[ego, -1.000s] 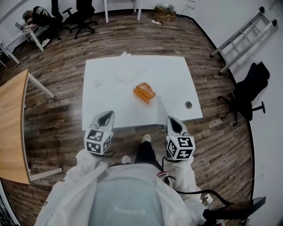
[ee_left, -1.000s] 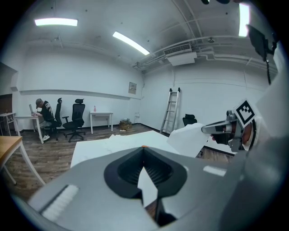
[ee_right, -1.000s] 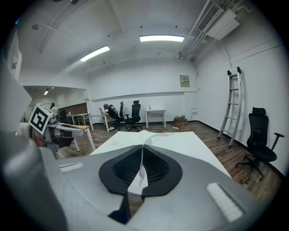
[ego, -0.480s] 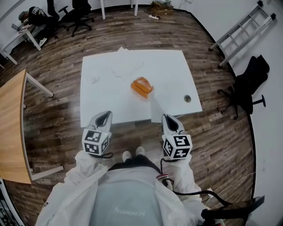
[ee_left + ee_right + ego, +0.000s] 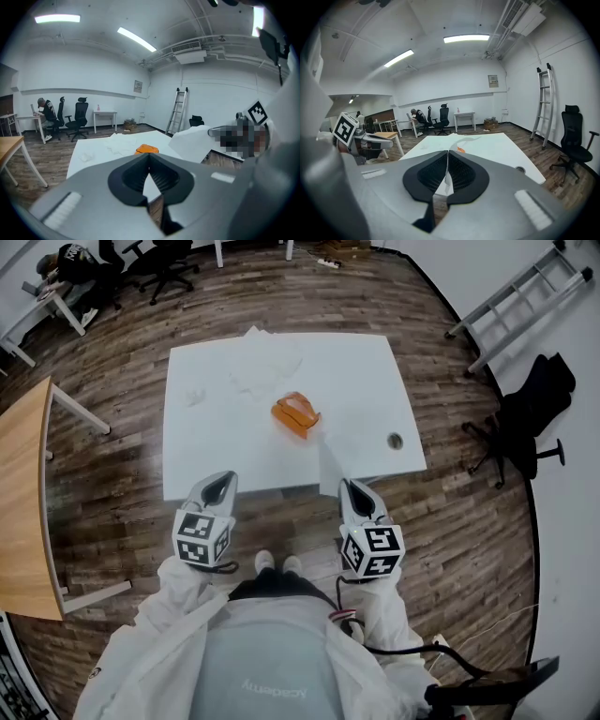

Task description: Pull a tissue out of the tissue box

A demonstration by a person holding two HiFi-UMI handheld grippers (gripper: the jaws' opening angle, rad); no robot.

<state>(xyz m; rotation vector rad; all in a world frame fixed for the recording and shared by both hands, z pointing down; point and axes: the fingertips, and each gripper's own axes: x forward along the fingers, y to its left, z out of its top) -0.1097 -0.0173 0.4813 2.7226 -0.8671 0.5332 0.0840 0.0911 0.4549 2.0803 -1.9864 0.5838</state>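
Broadly, a dark wooden plank floor (image 5: 122, 484) fills the room, and a white rectangular table (image 5: 366, 381) stands in the middle of it, ahead of the person in a white suit (image 5: 272, 652). A light wooden desk (image 5: 23, 493) sits off to the left, and an aluminium ladder (image 5: 511, 301) leans against the wall on the far right, with a black office chair (image 5: 525, 418) below it. The left gripper (image 5: 219, 484) hovers over the floor just short of the table's near edge, its jaws pressed together with nothing between them. The right gripper (image 5: 354, 491) hovers at the same edge, its jaws pinching a thin white tissue sheet (image 5: 328, 468) that stretches from them over the table's near edge. The orange tissue box (image 5: 296, 415) lies near the table's centre, well apart from both grippers. Several loose white tissues (image 5: 262, 367) lie spread beyond the box, near the far edge.
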